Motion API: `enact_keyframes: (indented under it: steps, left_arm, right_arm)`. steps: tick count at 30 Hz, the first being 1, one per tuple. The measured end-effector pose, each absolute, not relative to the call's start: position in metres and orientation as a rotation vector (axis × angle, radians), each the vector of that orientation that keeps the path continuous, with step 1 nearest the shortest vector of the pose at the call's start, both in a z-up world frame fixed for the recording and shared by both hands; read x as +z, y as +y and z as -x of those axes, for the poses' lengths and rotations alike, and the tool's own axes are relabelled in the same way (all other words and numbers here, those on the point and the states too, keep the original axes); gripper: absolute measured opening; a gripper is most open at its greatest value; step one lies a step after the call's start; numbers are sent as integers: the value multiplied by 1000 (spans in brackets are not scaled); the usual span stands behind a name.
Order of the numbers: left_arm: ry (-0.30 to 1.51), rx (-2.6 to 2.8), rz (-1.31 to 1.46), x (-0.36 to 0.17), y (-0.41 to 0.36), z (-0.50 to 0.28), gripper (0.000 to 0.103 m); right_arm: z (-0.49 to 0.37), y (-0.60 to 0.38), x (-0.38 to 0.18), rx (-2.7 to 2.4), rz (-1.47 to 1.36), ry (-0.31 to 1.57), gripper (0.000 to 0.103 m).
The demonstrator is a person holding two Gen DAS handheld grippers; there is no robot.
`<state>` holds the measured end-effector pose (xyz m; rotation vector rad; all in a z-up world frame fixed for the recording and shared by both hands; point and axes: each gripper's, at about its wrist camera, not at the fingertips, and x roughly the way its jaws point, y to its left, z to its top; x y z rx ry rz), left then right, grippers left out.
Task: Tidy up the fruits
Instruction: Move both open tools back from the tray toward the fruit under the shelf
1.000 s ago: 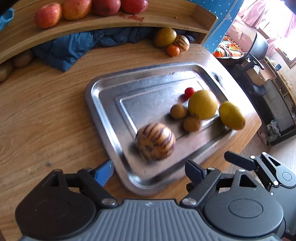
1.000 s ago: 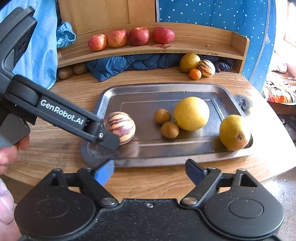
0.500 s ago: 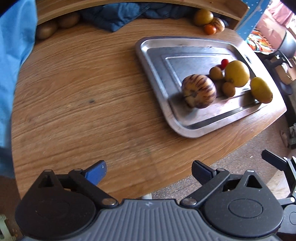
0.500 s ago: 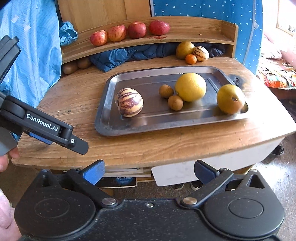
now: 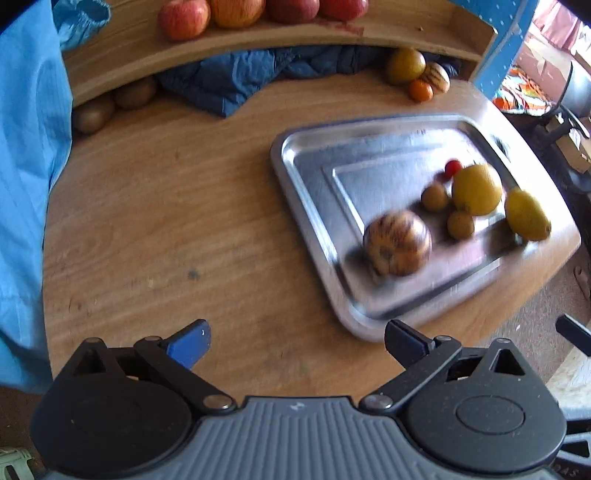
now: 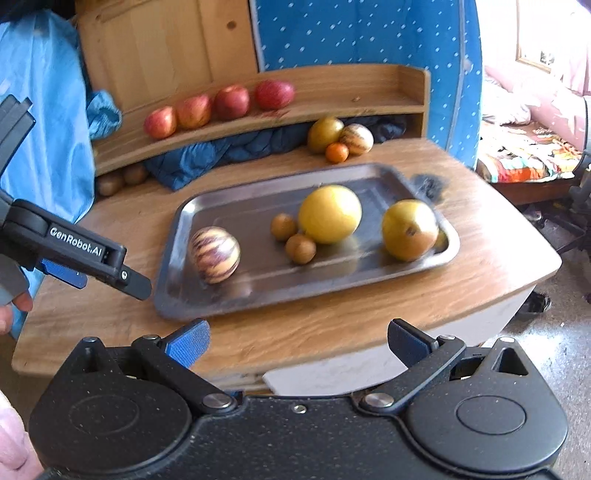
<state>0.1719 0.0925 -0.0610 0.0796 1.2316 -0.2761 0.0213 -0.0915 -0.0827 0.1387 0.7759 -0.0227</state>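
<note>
Since half a second ago, both cameras have swung back toward the table, and the shelf, then out of the left wrist view, is in it again.

Left wrist view. My left gripper [image 5: 297, 338]: tongs spread wide, nothing between them, over bare wood near the front edge of the round wooden table [image 5: 155, 229]. Rectangular stainless steel tray [image 5: 295, 155], ahead and to the right. On it: striped cream-and-purple round melon [image 5: 397, 243] nearest me; two small brown round fruits [image 5: 435, 196] just beyond it; large yellow citrus [image 5: 477, 190] beside them; small red cherry-like fruit [image 5: 453, 168] behind; yellow lemon-shaped fruit [image 5: 527, 215] at the far right rim. This view is motion-blurred, so I cannot say whether the fruits touch. Curved wooden shelf [image 5: 258, 40] at the back holds a row of red apples [image 5: 184, 20].

Right wrist view. My right gripper [image 6: 297, 338]: tongs likewise spread and empty, held off the table's front edge. The left gripper appears here at left, a hand [image 6: 11, 310] behind it; its finger reads "GenRobot.AI". Beneath the shelf: a greenish-yellow round fruit [image 6: 325, 133], a small striped melon [image 6: 356, 139] and a small orange mandarin [image 6: 337, 152], clustered; crumpled dark blue cloth [image 6: 221, 153]; brown kiwis [image 6: 122, 179] at far left.

Step in hand, as I judge it: between picks, choosing the next fruit. Apples are ranked by kind on the shelf, so the tray's mixed lot remains. Next move calls for closing one gripper in over a tray fruit, the striped melon being nearest to the left.
</note>
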Motion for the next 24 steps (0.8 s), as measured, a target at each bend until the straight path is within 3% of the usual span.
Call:
enact_keyframes:
  steps: [24]
  left_arm:
    - [1108, -393, 9, -52, -29, -356, 102]
  right_arm:
    - [-175, -171, -75, -94, -100, 749, 102]
